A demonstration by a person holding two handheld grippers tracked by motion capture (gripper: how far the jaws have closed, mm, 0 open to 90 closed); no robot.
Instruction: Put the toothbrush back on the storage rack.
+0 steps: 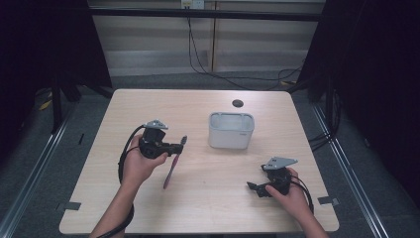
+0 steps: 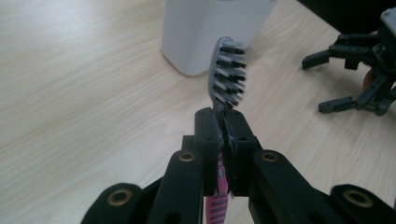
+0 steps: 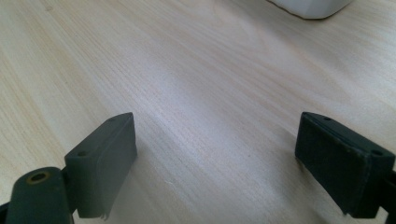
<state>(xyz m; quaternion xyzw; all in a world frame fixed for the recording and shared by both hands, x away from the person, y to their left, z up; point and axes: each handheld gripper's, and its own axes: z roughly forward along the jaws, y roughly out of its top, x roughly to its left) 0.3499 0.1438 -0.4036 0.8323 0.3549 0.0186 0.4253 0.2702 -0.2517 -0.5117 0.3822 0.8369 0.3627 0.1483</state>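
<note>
A pink toothbrush with a grey head hangs over the left half of the table, its handle slanting down toward the person. My left gripper is shut on its neck; in the left gripper view the bristled head rises just past the closed pads. A white rectangular container stands near the table's middle, to the right of the brush head, also seen as the container. My right gripper rests low at the front right, open, with bare wood between its pads.
The light wooden table has a round dark hole behind the container. Black cables run across the floor beyond the far edge. Metal rails flank the table on both sides. In the left gripper view the right gripper sits off to the right.
</note>
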